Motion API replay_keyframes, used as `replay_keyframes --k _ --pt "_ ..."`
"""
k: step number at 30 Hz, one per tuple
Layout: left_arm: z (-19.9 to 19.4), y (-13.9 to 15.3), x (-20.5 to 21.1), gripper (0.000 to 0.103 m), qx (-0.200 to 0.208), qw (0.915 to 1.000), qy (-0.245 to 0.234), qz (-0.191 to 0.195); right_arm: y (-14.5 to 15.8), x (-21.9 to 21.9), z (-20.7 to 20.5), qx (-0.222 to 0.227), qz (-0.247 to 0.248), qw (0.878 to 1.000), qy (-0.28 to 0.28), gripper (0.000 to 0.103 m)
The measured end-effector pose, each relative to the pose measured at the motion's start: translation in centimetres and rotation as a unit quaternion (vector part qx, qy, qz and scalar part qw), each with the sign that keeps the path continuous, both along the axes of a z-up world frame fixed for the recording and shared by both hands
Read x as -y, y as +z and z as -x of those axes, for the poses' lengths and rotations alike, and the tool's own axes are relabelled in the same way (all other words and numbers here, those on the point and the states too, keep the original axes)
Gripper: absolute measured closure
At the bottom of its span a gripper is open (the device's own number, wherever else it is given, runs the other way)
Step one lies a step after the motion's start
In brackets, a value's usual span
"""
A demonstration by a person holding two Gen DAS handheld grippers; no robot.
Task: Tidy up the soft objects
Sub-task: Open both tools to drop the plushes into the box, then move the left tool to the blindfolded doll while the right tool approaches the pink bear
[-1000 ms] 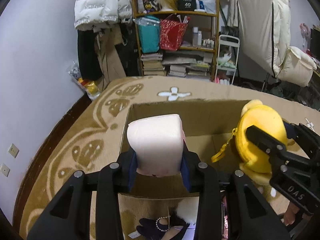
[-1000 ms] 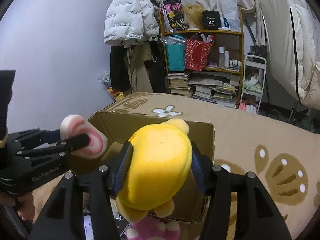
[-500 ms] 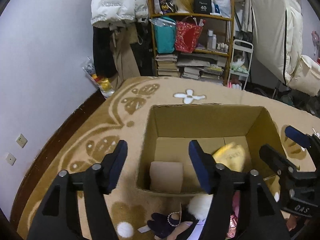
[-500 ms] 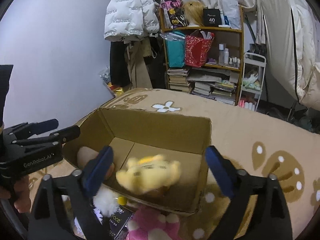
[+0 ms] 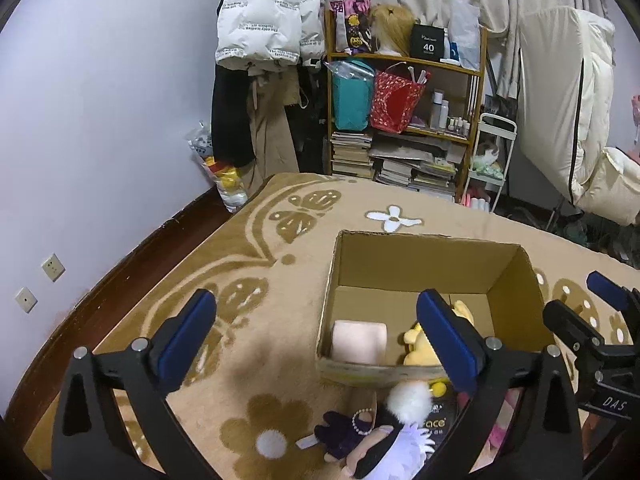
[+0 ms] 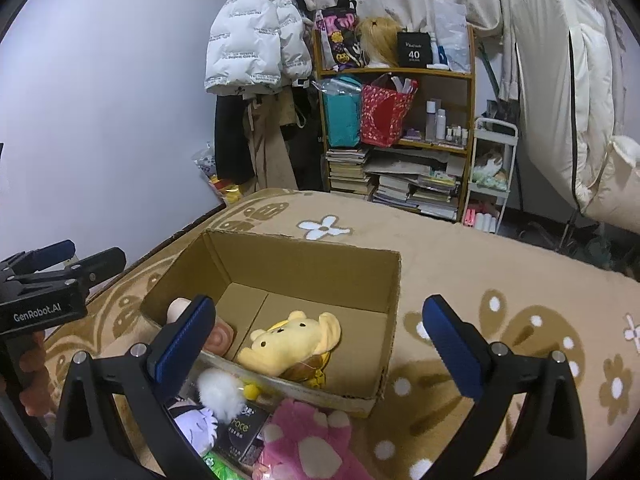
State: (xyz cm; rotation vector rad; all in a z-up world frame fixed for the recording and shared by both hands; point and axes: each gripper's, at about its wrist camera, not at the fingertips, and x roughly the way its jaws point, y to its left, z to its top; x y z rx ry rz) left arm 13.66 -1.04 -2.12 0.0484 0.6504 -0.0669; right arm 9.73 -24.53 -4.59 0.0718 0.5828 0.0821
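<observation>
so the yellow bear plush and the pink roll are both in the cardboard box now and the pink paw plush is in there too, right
Not quite. The yellow bear plush and the pink roll do lie in the cardboard box, but the pink paw plush is not in there. The right wrist view shows it on the rug outside the box, against the near wall.

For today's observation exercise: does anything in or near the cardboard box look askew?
Yes. The yellow plush bear lies tumbled sideways in the brown cardboard box, beside the pink roll-shaped cushion.
</observation>
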Motion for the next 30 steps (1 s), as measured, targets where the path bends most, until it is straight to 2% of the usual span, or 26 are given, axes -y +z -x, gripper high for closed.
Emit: replay_keyframes --k 10,16,22,25,30 --pt "2.9 1.0 -0.6 0.001 -0.009 0.9999 -0.005 -0.006 1.7 -0.1 3.2 0.011 -0.008 1.0 -0.007 0.0" --pt "3.8 0.2 -0.7 0.001 -0.036 0.9992 -0.016 0.004 1.5 -0.4 4.4 0.011 -0.017 1.0 -0.01 0.0" --pt "4.6 -1.0 0.0 0.001 -0.052 0.9982 -0.03 -0.009 0.5 -0.1 5.1 0.002 -0.025 1.0 -0.017 0.0" --pt "4.7 -2.1 0.4 0.001 -0.073 0.9965 -0.038 -0.018 -0.4 0.2 5.3 -0.008 -0.03 0.999 -0.021 0.0" --pt "4.4 -3.3 0.6 0.001 -0.092 0.9948 -0.041 -0.014 -2.3 0.3 5.2 -0.027 -0.034 0.999 -0.011 0.0"
